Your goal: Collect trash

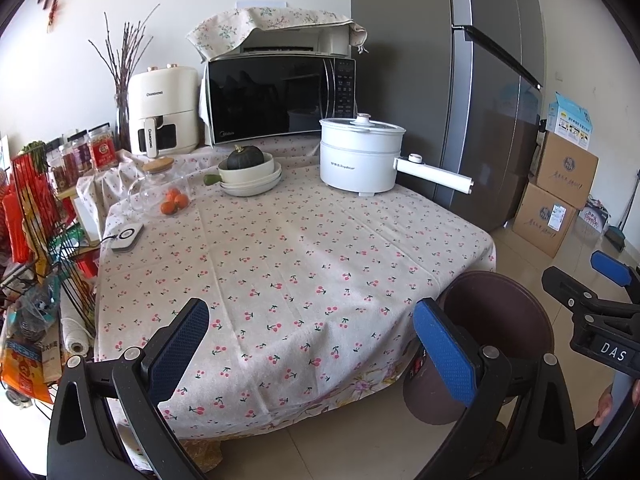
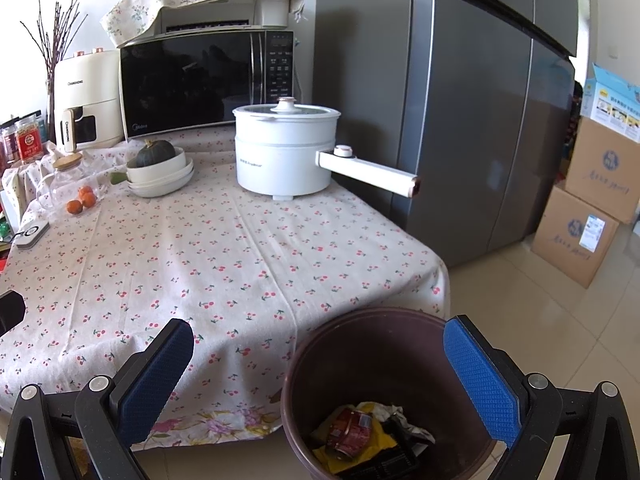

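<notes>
The left gripper [image 1: 312, 354] has its two blue padded fingers spread wide, and nothing is between them. It hangs over the near edge of the table with the cherry-print cloth [image 1: 304, 248]. The right gripper [image 2: 352, 380] is spread wide too and holds nothing.

The round dark brown plastic trash bin [image 2: 384, 344] stands on the floor, straight up, with its open mouth pointing up at the right gripper. It sits just beside the table corner, under the right gripper and a bit to the right of the left one.

Down in the bin lies a squashed red metal can [image 2: 347, 432]. It lies tipped, with its long side running from near the gripper up and away. It rests on yellow wrapping [image 2: 380, 438], next to crumpled white paper [image 2: 394, 411].
</notes>
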The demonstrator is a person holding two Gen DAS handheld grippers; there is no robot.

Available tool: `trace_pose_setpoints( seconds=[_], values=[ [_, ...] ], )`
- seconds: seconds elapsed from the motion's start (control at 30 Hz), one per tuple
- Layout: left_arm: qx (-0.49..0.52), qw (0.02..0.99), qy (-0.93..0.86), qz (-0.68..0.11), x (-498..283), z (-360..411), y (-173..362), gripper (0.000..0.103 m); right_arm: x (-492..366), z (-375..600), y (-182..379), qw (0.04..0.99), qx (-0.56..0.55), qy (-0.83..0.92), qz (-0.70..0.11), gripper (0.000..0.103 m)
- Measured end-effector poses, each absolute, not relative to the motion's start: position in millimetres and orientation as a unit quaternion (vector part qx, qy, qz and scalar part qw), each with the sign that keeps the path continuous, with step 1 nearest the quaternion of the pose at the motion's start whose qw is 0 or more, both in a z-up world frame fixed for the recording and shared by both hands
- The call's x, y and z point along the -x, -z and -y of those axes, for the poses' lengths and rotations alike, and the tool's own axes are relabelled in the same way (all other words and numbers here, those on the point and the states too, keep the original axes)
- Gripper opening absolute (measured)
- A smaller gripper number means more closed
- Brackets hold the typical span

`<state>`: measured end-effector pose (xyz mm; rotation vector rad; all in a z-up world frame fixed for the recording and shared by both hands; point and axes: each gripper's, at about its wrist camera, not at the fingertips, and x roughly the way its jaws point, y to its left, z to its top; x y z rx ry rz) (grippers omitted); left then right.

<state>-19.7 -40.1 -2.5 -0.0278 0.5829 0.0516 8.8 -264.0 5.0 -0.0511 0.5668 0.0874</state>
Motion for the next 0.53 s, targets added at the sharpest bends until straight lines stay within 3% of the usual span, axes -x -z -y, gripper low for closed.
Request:
trace_pose_setpoints(
  seconds=[0.53],
  values=[
    [0.021, 0.952, -0.002, -0.305, 16.3, 37.8, 3.2, 0.103, -8.3, 265.7, -4.8, 0.960, 0.029, -0.040, -0.275, 0.103]
  ],
)
